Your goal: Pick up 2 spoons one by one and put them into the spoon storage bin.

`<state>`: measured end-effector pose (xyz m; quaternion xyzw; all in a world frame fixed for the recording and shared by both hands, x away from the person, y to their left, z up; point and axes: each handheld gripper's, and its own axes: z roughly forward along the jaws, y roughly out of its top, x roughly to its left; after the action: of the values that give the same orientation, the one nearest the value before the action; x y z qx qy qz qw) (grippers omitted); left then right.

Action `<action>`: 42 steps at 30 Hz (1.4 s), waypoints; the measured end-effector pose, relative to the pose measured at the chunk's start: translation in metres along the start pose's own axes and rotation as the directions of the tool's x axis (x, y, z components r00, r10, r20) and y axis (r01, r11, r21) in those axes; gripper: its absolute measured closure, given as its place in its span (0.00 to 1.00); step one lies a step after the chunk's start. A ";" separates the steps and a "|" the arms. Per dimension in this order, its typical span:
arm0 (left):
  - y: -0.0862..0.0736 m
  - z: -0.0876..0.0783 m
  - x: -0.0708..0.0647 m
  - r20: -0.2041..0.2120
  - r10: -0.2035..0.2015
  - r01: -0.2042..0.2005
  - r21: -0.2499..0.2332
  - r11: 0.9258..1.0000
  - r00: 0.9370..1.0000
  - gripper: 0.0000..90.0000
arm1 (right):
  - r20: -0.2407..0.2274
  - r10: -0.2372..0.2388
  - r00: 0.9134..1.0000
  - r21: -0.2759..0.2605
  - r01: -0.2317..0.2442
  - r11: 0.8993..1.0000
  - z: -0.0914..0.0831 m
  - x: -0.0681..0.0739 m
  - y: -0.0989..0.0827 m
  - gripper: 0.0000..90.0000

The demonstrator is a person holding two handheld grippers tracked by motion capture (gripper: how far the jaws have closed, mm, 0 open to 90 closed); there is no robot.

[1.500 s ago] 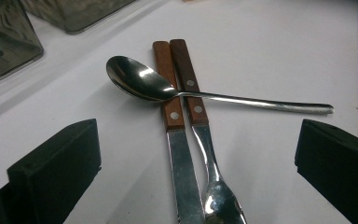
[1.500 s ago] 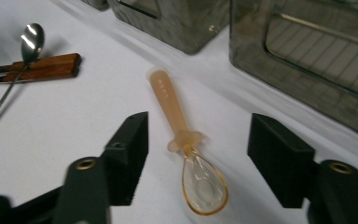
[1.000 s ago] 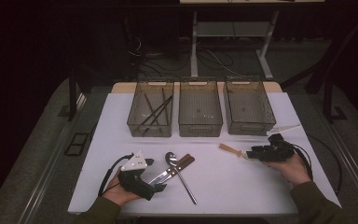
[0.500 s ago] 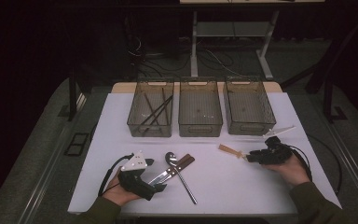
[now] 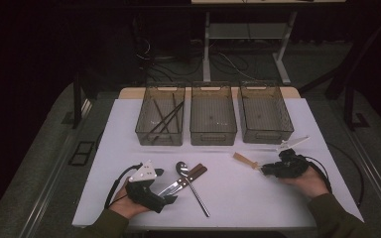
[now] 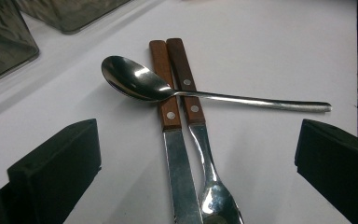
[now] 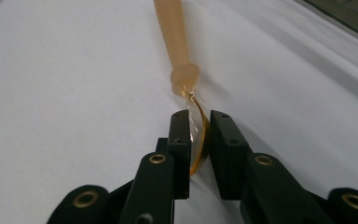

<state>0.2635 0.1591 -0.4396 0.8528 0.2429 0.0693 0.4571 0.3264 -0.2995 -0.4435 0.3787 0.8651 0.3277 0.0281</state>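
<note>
An amber plastic utensil [image 5: 243, 159] lies on the white table, its handle [image 7: 175, 37] running away from my right gripper [image 5: 264, 170]. The jaws of the right gripper [image 7: 198, 119] have just been closing and now pinch its thin translucent end between the pads. My left gripper [image 5: 166, 186] rests open at the front left. Between and beyond the wide jaws of the left gripper [image 6: 196, 140] lie a wooden-handled knife [image 6: 182, 172] and fork [image 6: 200, 140] side by side, with a steel spoon [image 6: 135, 81] crossed over them.
Three clear bins stand in a row at the back: the left one [image 5: 144, 130] holds several dark sticks, while the middle one [image 5: 213, 136] and the right one [image 5: 278, 134] look bare. A clear plastic utensil [image 5: 292, 144] lies in front of the right bin.
The right gripper's jaws have drawn together around the amber utensil's end, and the hand shifted slightly toward me. The left hand has stayed still.
</note>
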 end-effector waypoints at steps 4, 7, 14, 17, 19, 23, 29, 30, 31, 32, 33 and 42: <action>0.000 0.000 0.000 -0.001 -0.001 0.001 0.001 1.000 1.000 0.00 | 0.015 -0.030 0.999 0.011 0.030 0.999 0.001 0.004 0.001 0.91; 0.000 0.000 0.000 -0.001 -0.001 0.001 0.000 1.000 1.000 0.00 | 0.024 -0.045 0.999 0.015 0.045 0.999 0.001 0.005 0.001 0.92; 0.000 0.000 0.000 0.000 -0.001 0.001 0.001 1.000 1.000 0.00 | 0.032 -0.050 0.998 0.013 0.050 0.999 0.001 0.006 0.001 0.92; 0.000 0.000 0.000 0.001 0.000 0.000 -0.001 1.000 1.000 0.00 | 0.018 -0.021 1.000 0.008 0.020 1.000 0.001 0.004 0.001 0.92; 0.000 0.000 0.000 0.001 0.000 0.000 -0.001 1.000 1.000 0.00 | 0.006 -0.006 1.000 0.003 0.006 1.000 0.001 0.002 0.000 0.92; 0.000 0.000 0.000 0.003 0.001 -0.001 -0.001 1.000 1.000 0.00 | -0.011 0.011 1.000 -0.006 -0.011 1.000 0.000 -0.001 0.000 0.92; 0.000 0.000 0.000 0.004 0.001 -0.001 -0.002 1.000 1.000 0.00 | 0.003 0.024 1.000 -0.031 -0.023 0.999 -0.004 -0.002 0.000 0.92; 0.000 0.000 0.000 0.004 0.001 -0.001 -0.001 1.000 1.000 0.00 | 0.007 0.029 1.000 -0.038 -0.029 0.999 -0.005 -0.003 0.000 0.92; 0.000 0.000 0.000 0.005 0.000 0.000 -0.002 1.000 1.000 0.00 | 0.015 0.028 1.000 -0.046 -0.027 0.999 -0.006 -0.002 0.000 0.92; 0.000 0.000 0.000 0.005 0.001 -0.001 -0.001 1.000 1.000 0.00 | 0.021 0.026 0.999 -0.055 -0.025 0.998 -0.007 -0.002 0.000 0.92; 0.000 0.000 0.000 0.005 0.000 0.000 -0.002 1.000 1.000 0.00 | 0.021 0.026 0.999 -0.060 -0.025 0.998 -0.008 -0.002 0.000 0.92; 0.000 0.001 0.000 0.006 -0.003 0.003 -0.003 1.000 1.000 0.00 | 0.024 0.036 0.999 -0.117 -0.033 0.993 -0.014 0.001 0.004 0.92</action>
<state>0.2635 0.1585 -0.4398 0.8520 0.2429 0.0664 0.4591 0.3239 -0.3044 -0.4299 0.3953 0.8375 0.3730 0.0556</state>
